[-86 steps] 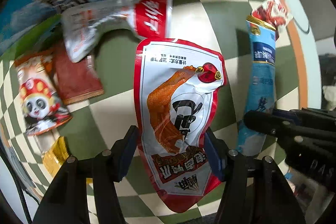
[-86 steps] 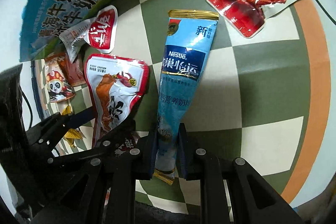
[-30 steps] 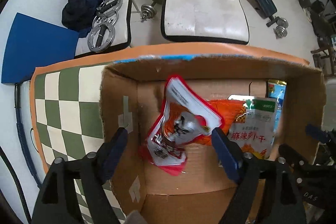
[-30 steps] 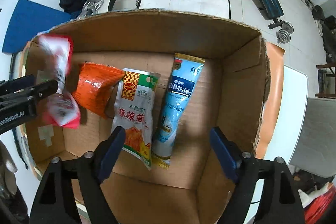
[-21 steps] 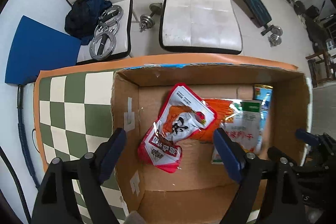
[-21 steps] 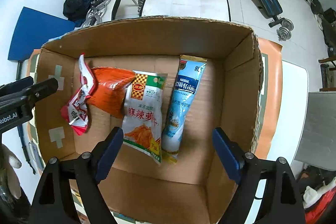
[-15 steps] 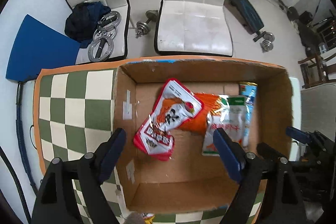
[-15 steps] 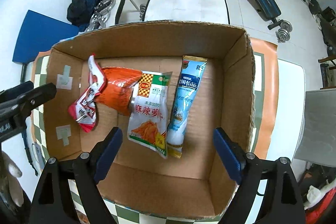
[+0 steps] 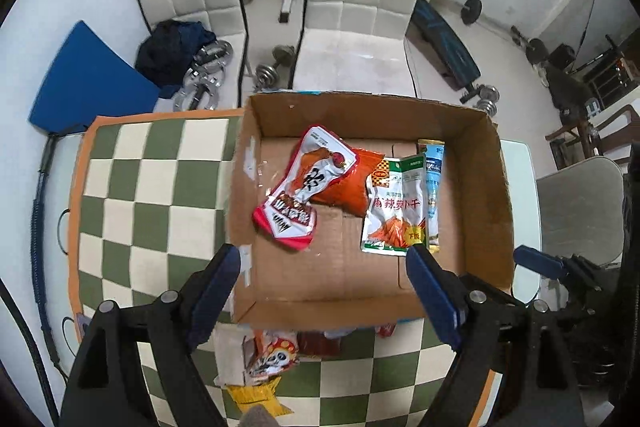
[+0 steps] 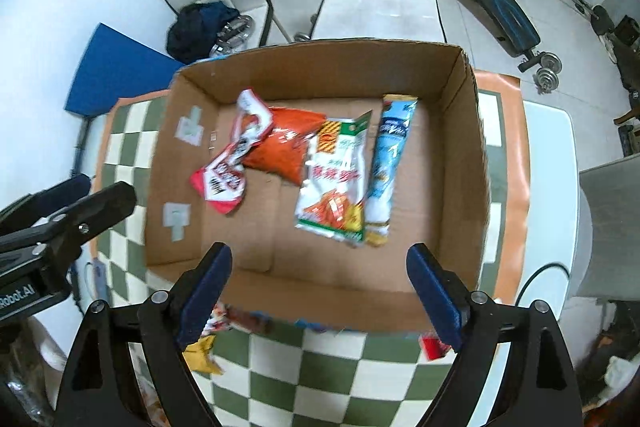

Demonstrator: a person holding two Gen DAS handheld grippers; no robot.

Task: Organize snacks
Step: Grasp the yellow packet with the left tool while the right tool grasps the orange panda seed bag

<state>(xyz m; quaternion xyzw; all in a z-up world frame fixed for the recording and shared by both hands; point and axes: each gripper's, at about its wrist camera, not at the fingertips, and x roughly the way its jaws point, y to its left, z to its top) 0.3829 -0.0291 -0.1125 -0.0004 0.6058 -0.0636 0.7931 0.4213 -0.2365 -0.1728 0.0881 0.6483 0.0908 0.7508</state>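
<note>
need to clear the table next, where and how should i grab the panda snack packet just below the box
Take the panda snack packet with the left hand-held gripper, which is open and empty above it. Come straight down and pinch across its narrow width near the lower end, the part that sticks out. Its top edge seems tucked against the cardboard box and other packets, so gripping there looks awkward.

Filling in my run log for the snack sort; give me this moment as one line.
left hand-held gripper: open, empty | right hand-held gripper: open, empty | cardboard box: four packets inside | checkered mat: packets remain
</note>
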